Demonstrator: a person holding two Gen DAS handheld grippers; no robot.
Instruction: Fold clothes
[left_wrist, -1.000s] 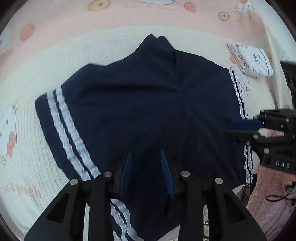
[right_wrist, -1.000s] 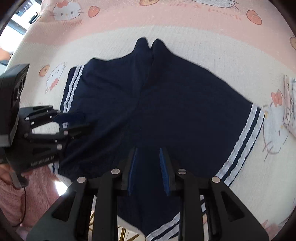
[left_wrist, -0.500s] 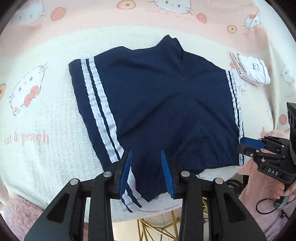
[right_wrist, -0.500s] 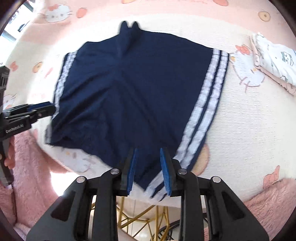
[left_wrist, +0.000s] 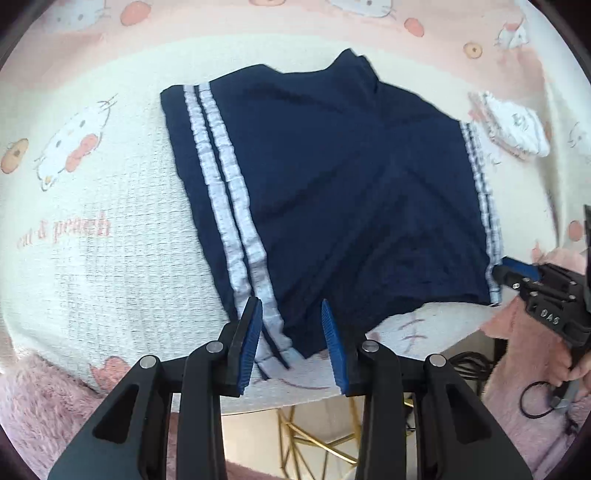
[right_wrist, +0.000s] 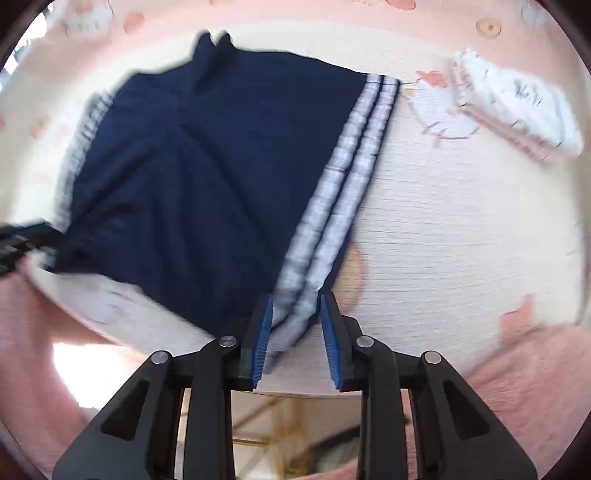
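Change since earlier frames: the navy shorts (left_wrist: 332, 192) are seen drawn nearer the front edge of the desk (left_wrist: 110, 229), and both tongs are seen moved out from over the middle of the cloth to its two near corners.
Left tongs (left_wrist: 291, 317): spread, with the white-striped left corner of the shorts lying between the blue pads; nothing is seen pinched.
Right tongs (right_wrist: 295, 314): spread likewise, with the striped right corner lying between the pads; this view is blurred, so contact with the cloth cannot be told.
Location of the shorts: laid on the cat-printed blanket covering the desk, near its front edge, the near hem close to the rim.
State of the shorts: spread flat in a single layer with both striped side seams (left_wrist: 221, 177) showing; a few creases run through the middle, and no fold is seen in them.
Progress: one small white folded garment (left_wrist: 513, 125) is already laid at the far right of the desk, well apart from the shorts; the shorts are judged yet to be folded.
Heading: the notch between the two legs (right_wrist: 214, 40) is pointed away from the person, and the wider straight edge is turned towards the tongs.
Long axis: run left to right across the desk, from one striped side to the other.
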